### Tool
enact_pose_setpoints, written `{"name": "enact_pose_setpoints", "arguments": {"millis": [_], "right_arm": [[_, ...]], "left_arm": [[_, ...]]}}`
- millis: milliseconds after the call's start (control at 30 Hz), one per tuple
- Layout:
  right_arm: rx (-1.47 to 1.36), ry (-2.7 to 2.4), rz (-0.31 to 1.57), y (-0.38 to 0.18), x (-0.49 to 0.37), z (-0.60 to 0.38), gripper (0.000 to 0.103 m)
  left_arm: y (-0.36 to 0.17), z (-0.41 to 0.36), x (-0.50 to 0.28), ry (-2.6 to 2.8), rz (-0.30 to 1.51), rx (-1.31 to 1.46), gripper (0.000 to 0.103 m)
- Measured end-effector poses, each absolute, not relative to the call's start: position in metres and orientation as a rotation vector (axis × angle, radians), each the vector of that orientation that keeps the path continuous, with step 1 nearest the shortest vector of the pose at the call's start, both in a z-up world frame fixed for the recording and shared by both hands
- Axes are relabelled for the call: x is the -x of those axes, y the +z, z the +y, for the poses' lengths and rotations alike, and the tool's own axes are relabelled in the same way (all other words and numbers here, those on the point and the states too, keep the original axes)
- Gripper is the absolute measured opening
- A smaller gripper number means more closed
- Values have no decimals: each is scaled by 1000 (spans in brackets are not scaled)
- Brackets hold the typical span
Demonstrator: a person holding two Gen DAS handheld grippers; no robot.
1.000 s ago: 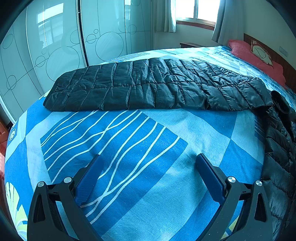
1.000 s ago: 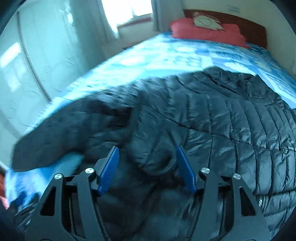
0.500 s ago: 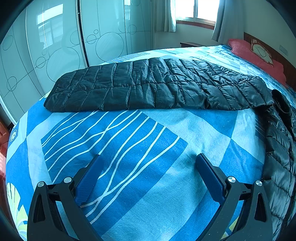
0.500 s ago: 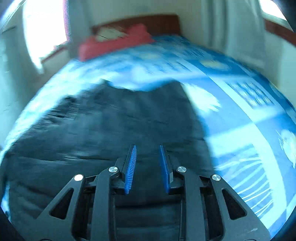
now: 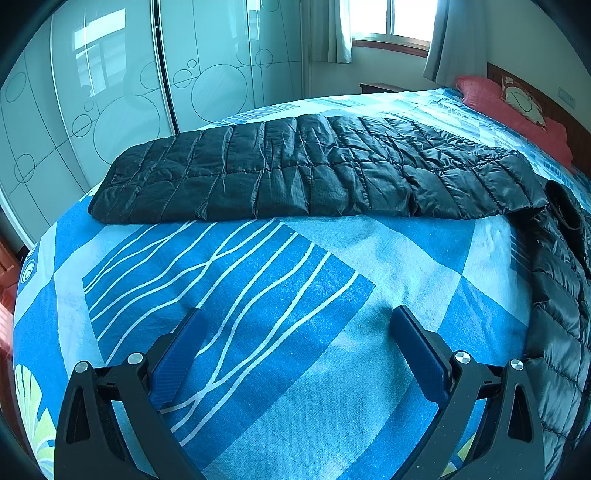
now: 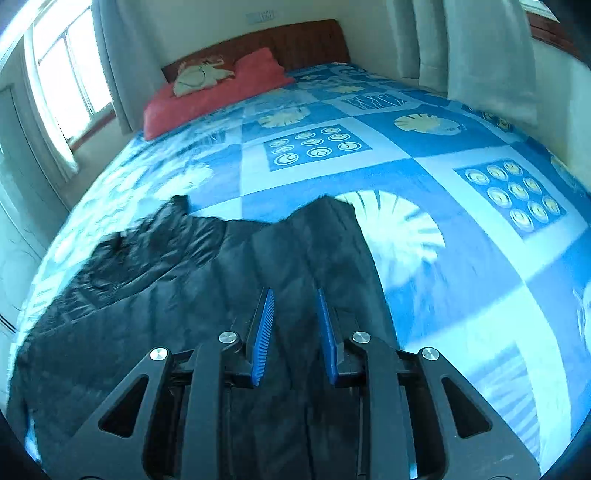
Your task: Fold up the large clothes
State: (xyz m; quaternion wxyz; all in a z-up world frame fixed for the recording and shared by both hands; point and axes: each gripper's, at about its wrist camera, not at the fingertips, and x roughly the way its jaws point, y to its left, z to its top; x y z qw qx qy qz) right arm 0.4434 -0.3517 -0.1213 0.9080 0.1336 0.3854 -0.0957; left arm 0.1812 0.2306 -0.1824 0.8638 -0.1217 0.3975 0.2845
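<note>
A black quilted jacket (image 5: 295, 173) lies stretched across the far side of the blue patterned bed (image 5: 332, 280); more of it is heaped at the right edge (image 5: 554, 314). My left gripper (image 5: 295, 314) hangs open over bare bedcover, well short of the jacket, with nothing between its fingers. In the right wrist view the jacket (image 6: 166, 280) spreads to the left and under the fingers. My right gripper (image 6: 295, 293) has its blue pads close together, and a dark fold of the jacket fills the narrow gap. The picture is blurred, so the pinch itself is not sharp.
Red pillows (image 6: 221, 85) lie against the wooden headboard (image 6: 295, 40). Sliding wardrobe doors (image 5: 110, 110) stand beyond the bed's left side. Curtains (image 6: 487, 55) hang at the right, a window (image 5: 399, 18) at the back. Bare bedcover (image 6: 461, 240) lies right of the jacket.
The right gripper's jaws went from wide apart to narrow, and its view swung from the jacket's middle toward the headboard. The jacket edge at the right of the left view shifted slightly rightward. Left gripper unchanged.
</note>
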Motion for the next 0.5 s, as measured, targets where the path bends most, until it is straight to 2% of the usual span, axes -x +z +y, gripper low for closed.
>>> {"name": "enact_pose_setpoints", "arguments": {"millis": [100, 233, 267, 300, 333, 433, 500], "right_arm": [[-260, -221, 898, -156, -464, -357, 25], [-269, -226, 894, -147, -462, -357, 25], [-303, -221, 877, -141, -454, -356, 32], [-315, -209, 855, -135, -446, -354, 45], [-300, -199, 823, -128, -432, -347, 49], [-220, -183, 791, -126, -405, -325, 51], [-189, -180, 852, -143, -407, -320, 51]], "left_arm": [[-182, 231, -181, 596, 833, 255, 99], [-182, 231, -181, 594, 832, 258, 99], [-182, 231, -181, 595, 832, 258, 99], [-182, 230, -181, 596, 832, 255, 99], [-182, 231, -181, 597, 832, 255, 99], [-182, 231, -181, 596, 831, 256, 99], [-182, 230, -181, 596, 832, 255, 99]]}}
